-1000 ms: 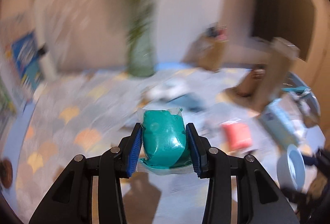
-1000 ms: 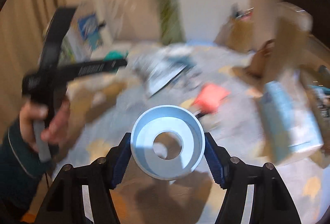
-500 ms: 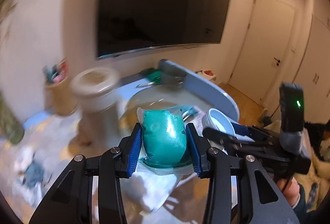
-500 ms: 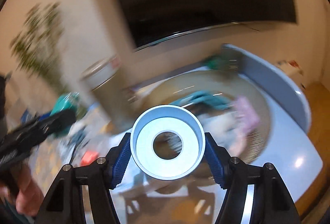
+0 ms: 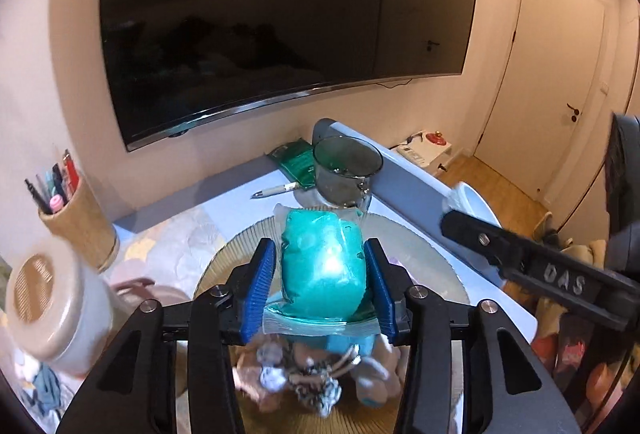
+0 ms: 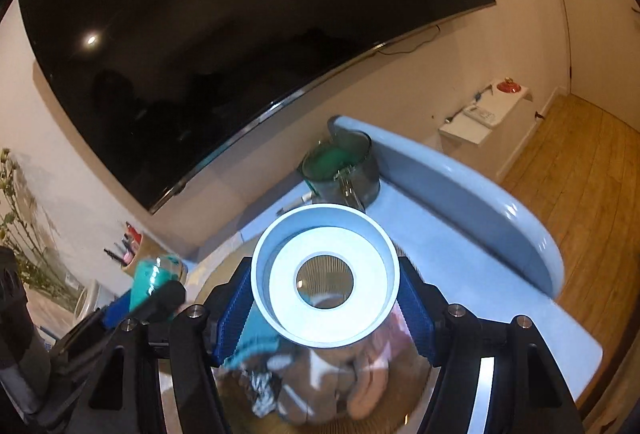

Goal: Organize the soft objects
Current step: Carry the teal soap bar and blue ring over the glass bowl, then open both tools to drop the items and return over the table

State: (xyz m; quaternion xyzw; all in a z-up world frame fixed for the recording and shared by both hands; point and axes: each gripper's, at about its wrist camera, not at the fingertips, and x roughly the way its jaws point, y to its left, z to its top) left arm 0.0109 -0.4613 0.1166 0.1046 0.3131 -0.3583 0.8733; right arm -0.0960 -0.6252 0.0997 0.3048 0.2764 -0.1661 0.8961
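- our left tongs [image 5: 320,274] are opening around the teal pouch [image 5: 322,270], which sits between the pads above the round woven tray [image 5: 432,246] of soft things on the tabletop [image 5: 192,206].
- our right tongs [image 6: 326,298] clamp a white ring-shaped roll [image 6: 326,276] over the same tray.

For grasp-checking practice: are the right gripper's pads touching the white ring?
Touching. Right wrist view: blue pads of the right gripper press the white ring on both sides.
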